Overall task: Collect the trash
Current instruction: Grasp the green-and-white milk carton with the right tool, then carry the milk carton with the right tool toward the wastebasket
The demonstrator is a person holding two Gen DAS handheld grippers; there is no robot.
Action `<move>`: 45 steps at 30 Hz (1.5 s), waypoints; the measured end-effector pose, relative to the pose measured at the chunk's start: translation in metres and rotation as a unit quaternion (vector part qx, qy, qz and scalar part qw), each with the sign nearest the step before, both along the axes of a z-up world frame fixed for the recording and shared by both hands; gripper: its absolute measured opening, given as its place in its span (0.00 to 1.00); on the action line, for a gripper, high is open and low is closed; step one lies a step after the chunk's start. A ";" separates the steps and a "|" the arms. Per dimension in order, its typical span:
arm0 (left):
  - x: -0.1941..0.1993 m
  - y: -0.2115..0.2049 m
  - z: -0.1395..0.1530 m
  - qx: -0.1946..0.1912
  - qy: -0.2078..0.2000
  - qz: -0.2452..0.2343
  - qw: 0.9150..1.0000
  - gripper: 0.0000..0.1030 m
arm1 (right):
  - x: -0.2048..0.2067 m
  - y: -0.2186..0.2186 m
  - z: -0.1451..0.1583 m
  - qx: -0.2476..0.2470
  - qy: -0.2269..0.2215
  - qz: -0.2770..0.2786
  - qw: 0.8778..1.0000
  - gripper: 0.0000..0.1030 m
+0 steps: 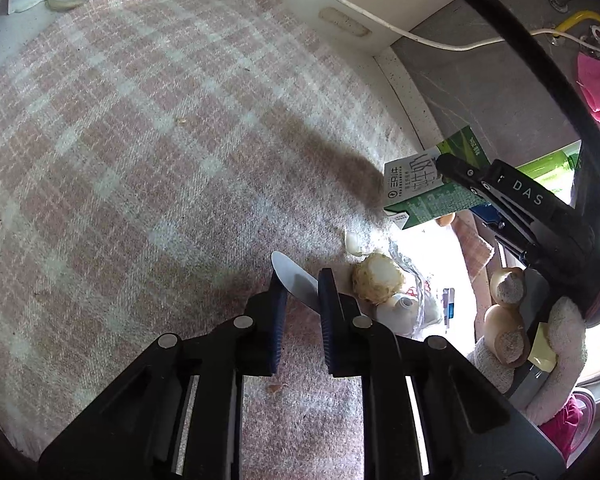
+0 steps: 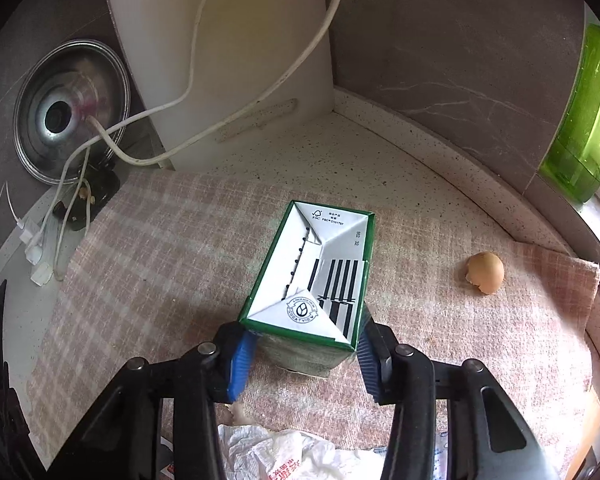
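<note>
My right gripper (image 2: 302,354) is shut on a green and white milk carton (image 2: 312,276), held above the pink plaid cloth (image 2: 160,248); the carton also shows in the left wrist view (image 1: 428,188), with the right gripper (image 1: 460,172) on it. My left gripper (image 1: 302,300) hangs over the cloth (image 1: 160,140) with its jaws close together around a white plastic sheet's edge (image 1: 296,280). A pale food scrap (image 1: 378,278), a small white bottle (image 1: 398,312) and egg shells (image 1: 508,288) lie to its right. A brown egg shell (image 2: 486,272) lies on the cloth right of the carton.
A white cutting board (image 2: 220,60) leans on the back wall with white cables (image 2: 172,104) across it. A metal lid (image 2: 72,108) leans at the left. A green bottle (image 2: 584,120) stands at the right. A crumpled white plastic bag (image 2: 284,456) lies below the right gripper.
</note>
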State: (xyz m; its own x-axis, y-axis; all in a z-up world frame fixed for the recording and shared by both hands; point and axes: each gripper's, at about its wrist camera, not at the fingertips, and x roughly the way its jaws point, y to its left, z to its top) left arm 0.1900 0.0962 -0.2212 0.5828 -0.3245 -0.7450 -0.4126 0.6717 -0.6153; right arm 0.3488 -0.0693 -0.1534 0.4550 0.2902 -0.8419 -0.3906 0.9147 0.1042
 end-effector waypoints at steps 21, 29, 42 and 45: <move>-0.063 0.028 0.084 0.126 -0.074 -0.017 0.989 0.08 | -0.041 -0.071 0.065 0.088 -0.026 -0.012 0.996 0.39; -0.087 0.022 0.108 0.153 -0.101 -0.030 0.983 0.06 | -0.082 -0.087 0.078 0.111 -0.033 -0.017 0.993 0.39; -0.147 0.007 0.150 0.175 -0.151 -0.071 0.970 0.02 | -0.163 -0.104 0.088 0.125 -0.028 -0.027 0.991 0.39; -0.163 0.006 0.157 0.185 -0.157 -0.083 0.967 0.02 | -0.184 -0.104 0.090 0.127 -0.027 -0.028 0.991 0.39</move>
State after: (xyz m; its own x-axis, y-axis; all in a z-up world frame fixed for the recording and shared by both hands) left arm 0.0272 0.1020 -0.0637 0.7618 -0.1777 -0.6230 -0.1132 0.9104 -0.3980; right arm 0.1645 -0.1732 -0.0631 0.5187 0.4619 -0.7195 -0.3506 0.8824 0.3137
